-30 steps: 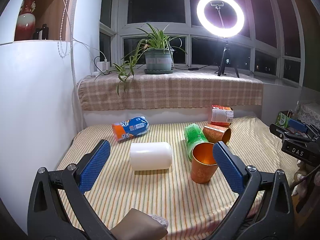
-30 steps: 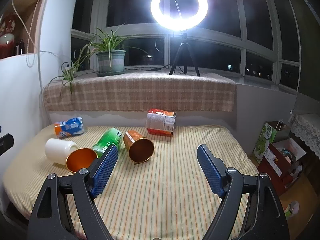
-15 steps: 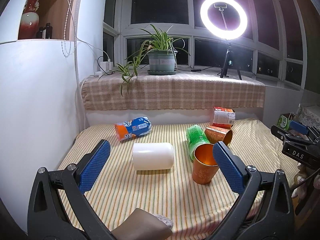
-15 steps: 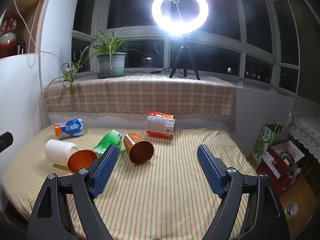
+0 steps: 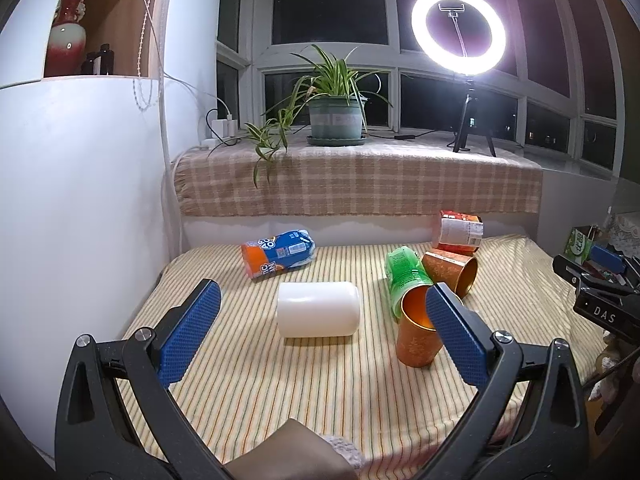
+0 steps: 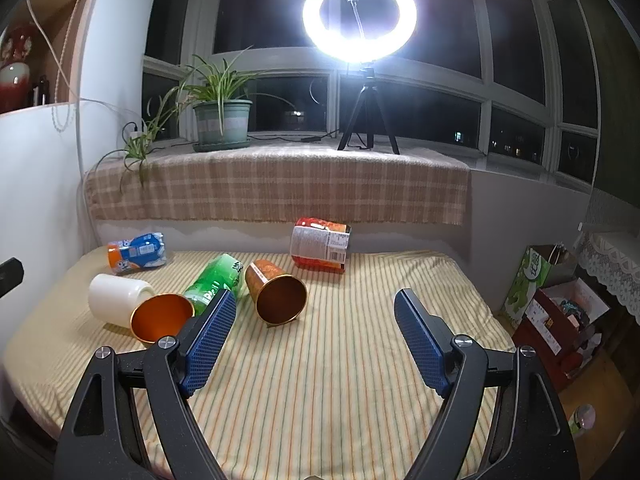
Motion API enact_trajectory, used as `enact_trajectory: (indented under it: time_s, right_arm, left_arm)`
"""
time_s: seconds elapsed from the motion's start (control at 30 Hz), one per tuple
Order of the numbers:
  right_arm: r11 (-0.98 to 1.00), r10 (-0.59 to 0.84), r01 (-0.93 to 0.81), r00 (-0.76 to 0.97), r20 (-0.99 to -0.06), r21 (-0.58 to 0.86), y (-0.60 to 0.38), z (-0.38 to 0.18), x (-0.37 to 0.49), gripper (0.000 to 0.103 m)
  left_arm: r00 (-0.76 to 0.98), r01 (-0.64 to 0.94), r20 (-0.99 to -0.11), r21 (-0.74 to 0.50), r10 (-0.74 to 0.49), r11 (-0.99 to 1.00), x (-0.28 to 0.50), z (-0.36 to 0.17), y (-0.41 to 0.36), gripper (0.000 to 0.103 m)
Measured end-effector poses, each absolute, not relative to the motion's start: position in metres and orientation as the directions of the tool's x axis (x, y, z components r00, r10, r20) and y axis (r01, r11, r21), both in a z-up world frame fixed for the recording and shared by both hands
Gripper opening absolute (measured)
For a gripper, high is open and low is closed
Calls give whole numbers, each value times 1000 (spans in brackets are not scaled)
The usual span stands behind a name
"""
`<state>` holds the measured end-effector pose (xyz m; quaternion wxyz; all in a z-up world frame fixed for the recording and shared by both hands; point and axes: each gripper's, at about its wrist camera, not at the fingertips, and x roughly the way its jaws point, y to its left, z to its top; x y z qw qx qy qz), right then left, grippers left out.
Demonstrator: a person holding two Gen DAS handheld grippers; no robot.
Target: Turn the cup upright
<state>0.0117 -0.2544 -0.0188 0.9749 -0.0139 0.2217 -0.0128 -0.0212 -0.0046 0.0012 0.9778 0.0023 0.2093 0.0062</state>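
Several cups lie on a striped cloth. A white cup (image 5: 318,315) lies on its side between my left gripper's fingers, farther away; it also shows in the right wrist view (image 6: 116,295). An orange cup (image 5: 416,336) stands upright (image 6: 160,317). A second orange cup (image 6: 276,293) lies on its side, mouth toward me (image 5: 454,268). A green cup (image 6: 214,282) lies on its side between them (image 5: 404,276). My left gripper (image 5: 320,328) is open and empty. My right gripper (image 6: 314,334) is open and empty, short of the lying orange cup.
A blue-orange cup (image 5: 278,253) and a red-labelled cup (image 6: 320,245) lie near the back wall. A white wall (image 5: 80,200) stands left. A potted plant (image 5: 336,116) and ring light (image 6: 360,16) stand on the ledge. Boxes (image 6: 560,312) sit right of the table edge.
Both views have shifted slightly; the cups sit a little farther right and higher in the left wrist view. No cup has moved and both grippers stay open.
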Motion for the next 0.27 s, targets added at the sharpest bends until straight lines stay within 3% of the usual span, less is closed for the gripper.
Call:
enact_trajectory:
  time_s: [0.27]
  right_arm:
    - [999, -30, 18, 898, -439, -32, -254, -21, 12, 81]
  left_arm:
    - [913, -19, -406, 13, 23, 1000, -20, 1, -4, 103]
